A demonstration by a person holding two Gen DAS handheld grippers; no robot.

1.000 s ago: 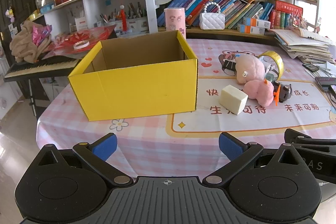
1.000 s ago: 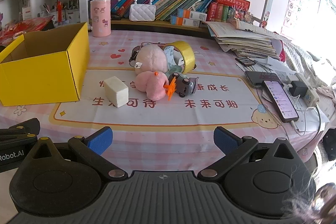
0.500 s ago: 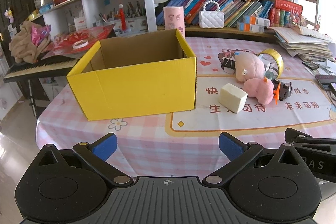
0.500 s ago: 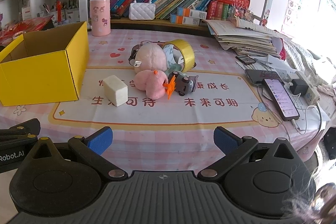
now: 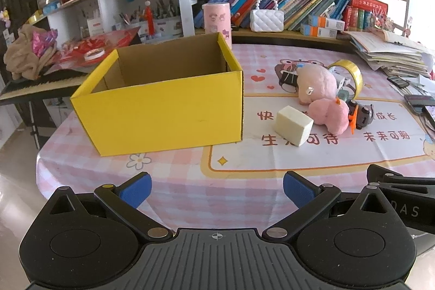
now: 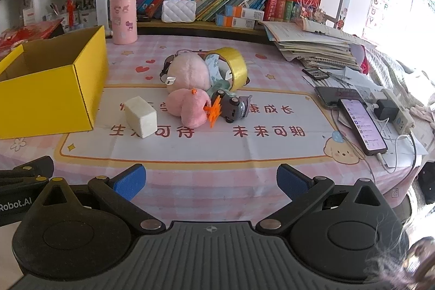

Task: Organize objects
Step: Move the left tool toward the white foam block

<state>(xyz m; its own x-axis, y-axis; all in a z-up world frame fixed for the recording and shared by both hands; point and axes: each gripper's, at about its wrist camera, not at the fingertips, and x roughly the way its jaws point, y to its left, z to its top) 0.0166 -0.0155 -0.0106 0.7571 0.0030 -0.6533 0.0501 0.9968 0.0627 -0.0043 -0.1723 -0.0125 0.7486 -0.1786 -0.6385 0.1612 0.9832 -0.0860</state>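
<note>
An empty yellow cardboard box (image 5: 165, 110) (image 6: 54, 89) stands open on the left of the pink checked table. To its right lie a cream foam block (image 5: 293, 125) (image 6: 141, 116), two pink plush toys (image 5: 329, 116) (image 6: 190, 108), a grey toy car with orange parts (image 5: 360, 114) (image 6: 231, 106) and a roll of yellow tape (image 5: 350, 75) (image 6: 233, 67). My left gripper (image 5: 217, 188) hangs open at the table's near edge in front of the box. Beside it my right gripper (image 6: 210, 180) is open too, nothing between its blue pads.
Two phones (image 6: 361, 124), a charger and cables lie at the right edge. A paper stack (image 6: 318, 48) sits at the back right, a pink cup (image 6: 123, 19) and a white handbag (image 6: 178, 10) at the back. Bookshelves rise behind. A keyboard (image 5: 35, 86) stands left of the table.
Both grippers have edged slightly forward and lower toward the table; the objects sit a little nearer in view. Nothing on the table has moved.
</note>
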